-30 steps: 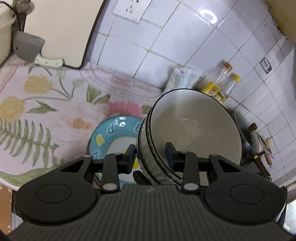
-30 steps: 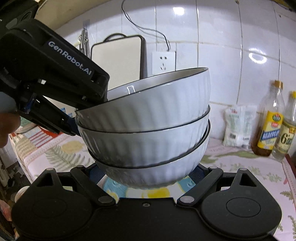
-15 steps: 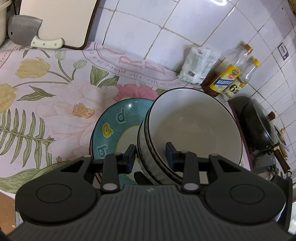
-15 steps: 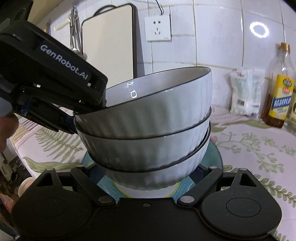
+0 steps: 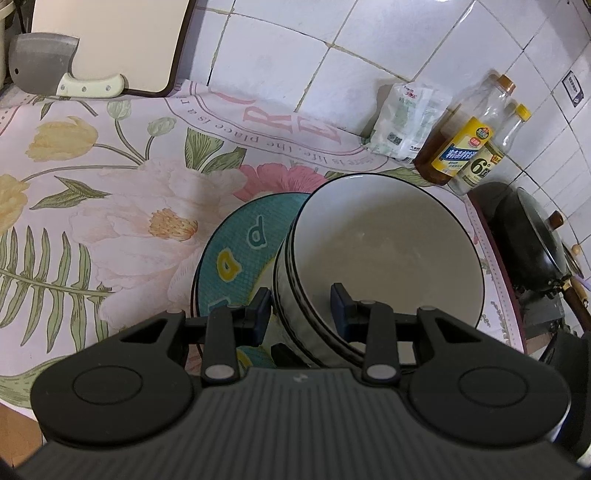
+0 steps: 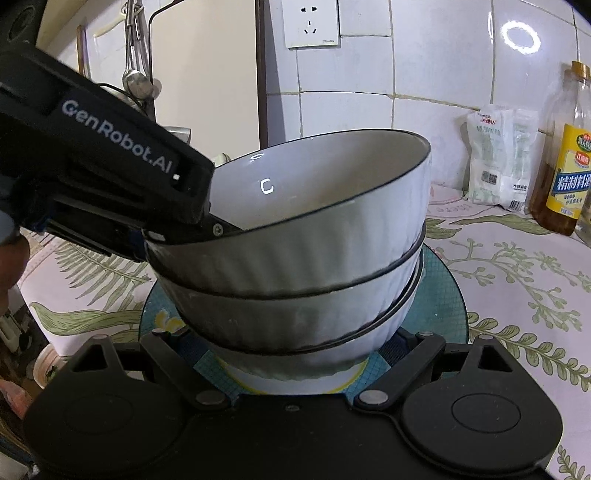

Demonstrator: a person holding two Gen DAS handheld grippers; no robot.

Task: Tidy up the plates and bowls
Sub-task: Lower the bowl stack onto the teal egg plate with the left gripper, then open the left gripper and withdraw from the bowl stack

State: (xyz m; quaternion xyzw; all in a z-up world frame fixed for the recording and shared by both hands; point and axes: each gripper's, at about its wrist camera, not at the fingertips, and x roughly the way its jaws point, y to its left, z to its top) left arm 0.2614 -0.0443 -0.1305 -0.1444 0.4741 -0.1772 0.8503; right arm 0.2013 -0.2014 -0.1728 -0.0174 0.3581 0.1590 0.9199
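Since a second ago the stack of bowls (image 6: 295, 266) has come down: then it hung above the blue plate (image 5: 236, 251), now its bottom bowl sits low over the plate's middle, though whether it touches I cannot tell. The far wall's socket (image 6: 311, 23) has slid up the right wrist view, and the cloth-covered tabletop (image 5: 110, 192) fills more of the left one.

There are three white ribbed bowls, nested and tilted, and one plate showing under them. At the far right stand two bottles (image 5: 472, 144) and one white packet (image 5: 404, 122); a dark pan (image 5: 528, 236) lies right of them. At the far left one cleaver (image 5: 55, 74) leans by one cutting board (image 5: 107, 40).

The left tool (image 5: 301, 308) angles steeply down from the near-left side, its jaws narrowed onto the stack's near rim, one finger inside the top bowl, the other outside. The right tool (image 6: 295, 350) slants down from the near side, jaws spread wide around the lowest bowl's base; the fingertips are hidden behind it, so whether they press on it I cannot tell.
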